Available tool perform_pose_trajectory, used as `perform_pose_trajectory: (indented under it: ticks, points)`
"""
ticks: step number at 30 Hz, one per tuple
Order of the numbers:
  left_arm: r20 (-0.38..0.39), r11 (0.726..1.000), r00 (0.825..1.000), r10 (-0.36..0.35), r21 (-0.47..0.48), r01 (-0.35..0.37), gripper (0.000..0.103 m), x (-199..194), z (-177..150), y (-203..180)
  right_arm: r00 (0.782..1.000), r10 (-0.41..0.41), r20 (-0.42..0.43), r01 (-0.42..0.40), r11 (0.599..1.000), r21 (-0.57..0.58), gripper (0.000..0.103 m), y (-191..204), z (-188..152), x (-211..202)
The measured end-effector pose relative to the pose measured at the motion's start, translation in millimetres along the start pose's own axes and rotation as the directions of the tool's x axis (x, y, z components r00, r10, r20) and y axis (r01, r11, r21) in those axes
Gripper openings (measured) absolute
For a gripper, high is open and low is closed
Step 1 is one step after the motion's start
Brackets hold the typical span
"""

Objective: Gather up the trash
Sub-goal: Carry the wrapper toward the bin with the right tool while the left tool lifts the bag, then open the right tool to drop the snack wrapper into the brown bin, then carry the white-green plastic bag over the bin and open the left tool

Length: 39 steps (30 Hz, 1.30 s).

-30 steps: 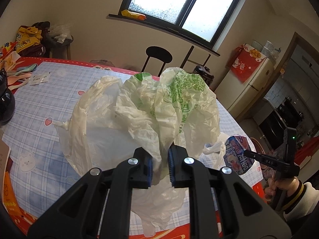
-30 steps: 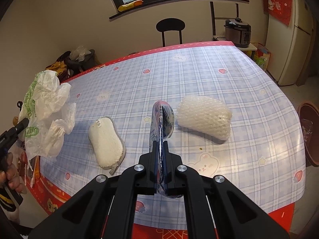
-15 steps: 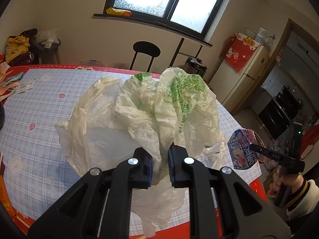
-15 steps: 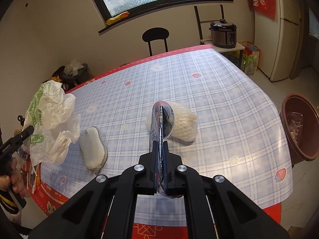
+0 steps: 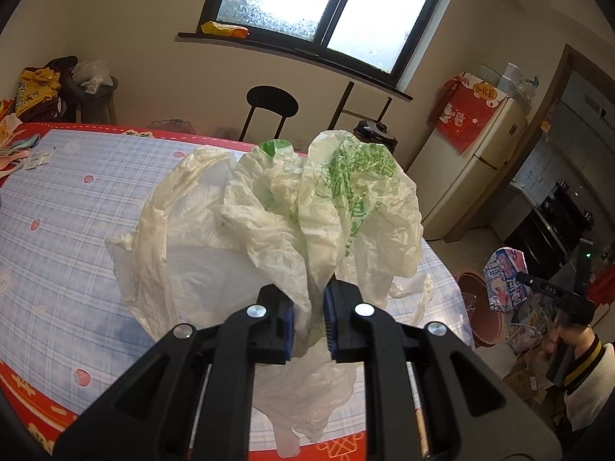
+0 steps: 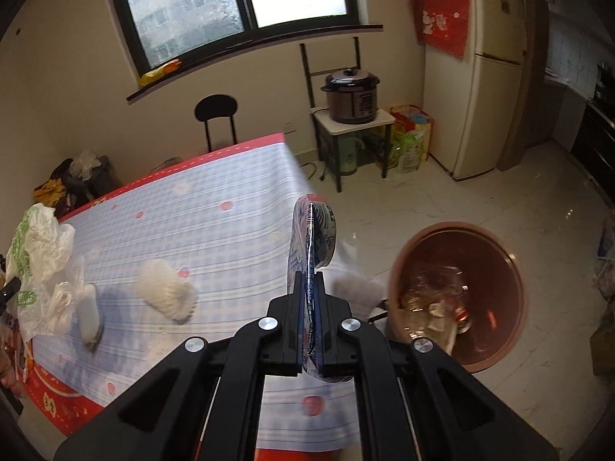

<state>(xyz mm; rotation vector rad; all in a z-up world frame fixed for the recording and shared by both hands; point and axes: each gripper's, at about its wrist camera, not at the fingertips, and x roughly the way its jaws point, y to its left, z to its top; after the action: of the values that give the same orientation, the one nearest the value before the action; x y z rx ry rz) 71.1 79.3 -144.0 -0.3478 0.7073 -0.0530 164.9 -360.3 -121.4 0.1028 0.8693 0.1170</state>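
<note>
My left claw (image 5: 308, 317) is clamped on a crumpled bundle of white plastic bags (image 5: 276, 230), one of them printed in green. The bundle bulges up and out ahead of the pads and hangs clear above the desk (image 5: 69, 230), which is covered in a blue checked cloth with a red border. A tail of the plastic droops below the claw toward the near edge of the desk.

My right claw (image 6: 309, 322) is closed tight on a flattened blue, white and pink snack wrapper (image 6: 311, 238), held edge-on and standing upright out of the jaws. In the left wrist view the same wrapper (image 5: 505, 280) shows its printed face, off the desk's right side and above the floor.

A round brown waste bin (image 6: 457, 292) stands on the tiled floor just beyond the desk's corner, to the right of the wrapper. It holds clear plastic and other scraps; the contents are blurred and I cannot identify them further.

Remaining on the desk: a piece of white bubble wrap (image 6: 167, 292) near the middle, and a white oval pad with a dark rim (image 6: 89, 317) to its left. A second white blurred shape (image 6: 357, 288) sits at the desk's corner just behind the wrapper; I cannot tell what it is.
</note>
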Motion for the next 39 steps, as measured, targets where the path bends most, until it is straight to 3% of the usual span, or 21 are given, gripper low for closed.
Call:
perform_pose_trajectory:
  ticks: [6,14,15,16,17,19,23,26,31,39]
  points:
    - [0.013,1.000,1.000,-0.026,0.001,0.026,0.016,15,-10,-52,0.989,-0.148,0.014,0.147,0.988,0.040,0.006,-88,16,-13]
    - [0.004,0.999,0.999,-0.043,0.012,0.043,0.016,29,-17,-101,0.966,-0.256,-0.038,0.257,0.965,0.047,0.008,-147,23,9]
    - [0.003,0.999,0.999,-0.046,0.021,0.046,0.016,29,-17,-108,0.967,-0.250,-0.041,0.252,0.966,0.056,0.010,-152,24,12]
    - [0.001,0.998,0.999,-0.049,0.031,0.049,0.016,29,-17,-113,0.969,-0.243,-0.043,0.245,0.967,0.065,0.024,-156,26,13]
    - [-0.002,0.998,0.999,-0.051,0.045,0.051,0.016,30,-16,-119,0.970,-0.240,-0.038,0.242,0.967,0.078,0.049,-159,27,13]
    - [-0.008,0.996,0.998,-0.056,0.070,0.056,0.016,30,-15,-131,0.971,-0.238,0.007,0.236,0.966,0.101,0.071,-162,29,4]
    - [-0.026,0.987,0.995,-0.095,0.128,0.098,0.016,37,-10,-160,0.976,-0.212,0.041,0.205,0.970,0.130,0.091,-169,26,-13]
    - [-0.042,0.974,0.991,-0.129,0.181,0.135,0.016,49,-8,-191,0.980,-0.193,0.057,0.183,0.973,0.144,0.097,-174,20,-26]
    - [-0.089,0.946,0.973,-0.214,0.231,0.229,0.016,81,-8,-247,0.982,-0.180,0.057,0.168,0.971,0.170,0.098,-188,11,-52]
    - [-0.209,0.879,0.917,-0.340,0.276,0.389,0.016,150,-17,-346,0.966,-0.241,0.088,0.216,0.950,0.227,0.098,-207,-6,-104]
